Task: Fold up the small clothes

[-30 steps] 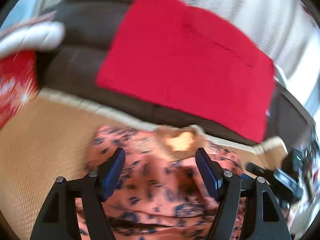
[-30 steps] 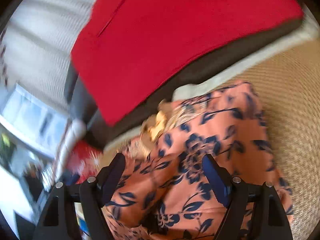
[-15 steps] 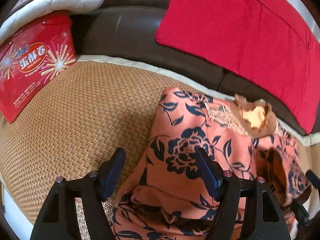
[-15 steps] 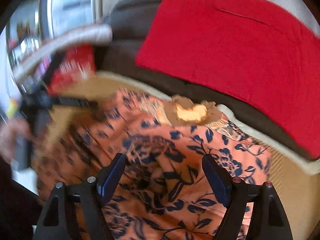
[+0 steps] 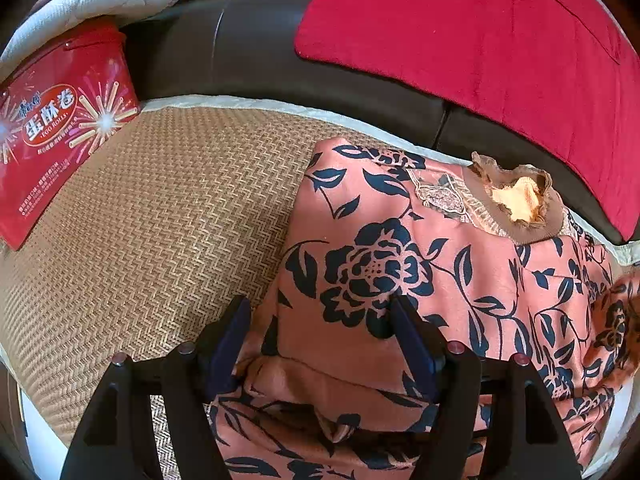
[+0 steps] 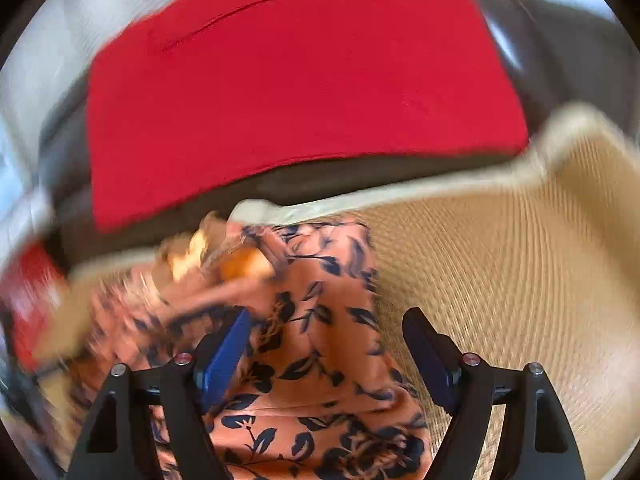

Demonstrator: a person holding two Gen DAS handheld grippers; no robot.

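Left gripper (image 5: 320, 344) dropped closer over floral garment (image 5: 400, 272) on woven mat (image 5: 168, 208); right gripper (image 6: 324, 356) swung to garment's right edge. Both released, straddling cloth, nothing grasped. Collar far, hem near.

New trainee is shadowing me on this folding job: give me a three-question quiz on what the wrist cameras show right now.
1. True or false: the left gripper is shut on the floral top.
2. What lies under the floral top? A) woven mat B) red cushion C) bare floor
3. Fill in: the red egg-roll box shows at the far ____ of the left wrist view.

Key: 1 false, its jaws stand open over the fabric; 2 A; 3 left.
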